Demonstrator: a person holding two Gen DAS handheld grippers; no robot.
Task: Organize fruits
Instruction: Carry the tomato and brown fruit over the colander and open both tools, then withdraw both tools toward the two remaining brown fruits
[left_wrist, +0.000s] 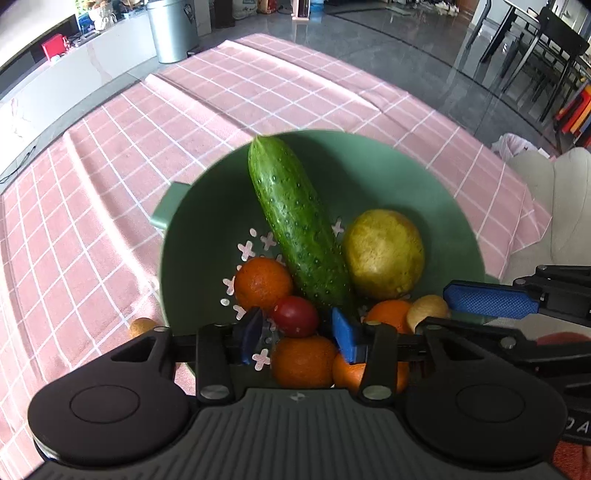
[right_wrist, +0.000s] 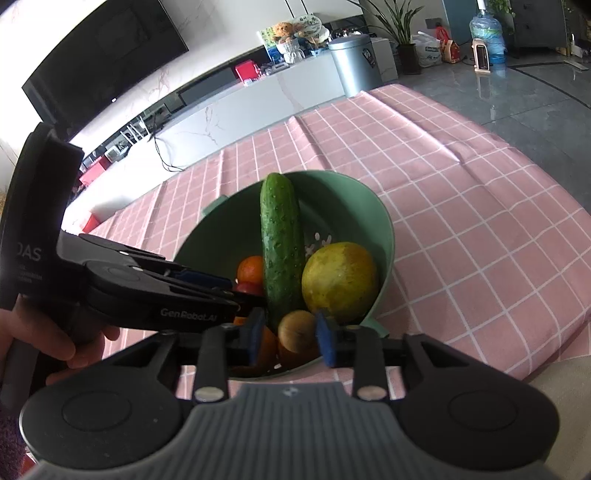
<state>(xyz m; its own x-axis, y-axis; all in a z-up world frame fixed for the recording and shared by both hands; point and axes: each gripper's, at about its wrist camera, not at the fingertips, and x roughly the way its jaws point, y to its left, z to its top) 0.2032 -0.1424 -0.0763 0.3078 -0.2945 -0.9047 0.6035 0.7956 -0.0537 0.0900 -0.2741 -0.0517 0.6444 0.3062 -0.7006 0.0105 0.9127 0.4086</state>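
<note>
Two grippers hang over your green plastic colander bowl (left_wrist: 369, 173). Your left gripper (left_wrist: 299, 328) stands part-open around the small red fruit (left_wrist: 295, 315) at six o'clock, pads not pressing. Your right gripper (right_wrist: 290, 334) loosely flanks the tan round fruit (right_wrist: 295, 330). Judged mid-placement; next, lift both clear.

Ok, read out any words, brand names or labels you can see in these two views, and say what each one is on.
"GenRobot.AI": on the black arm of the left gripper, right wrist view.
"DAS": on that gripper's upright black body, first letter partly cut off; the small lines under it are too small to read.
"DA": on the right gripper body at the frame edge, left wrist view, cut off.
Sticker on the grey bin: blurred.
</note>
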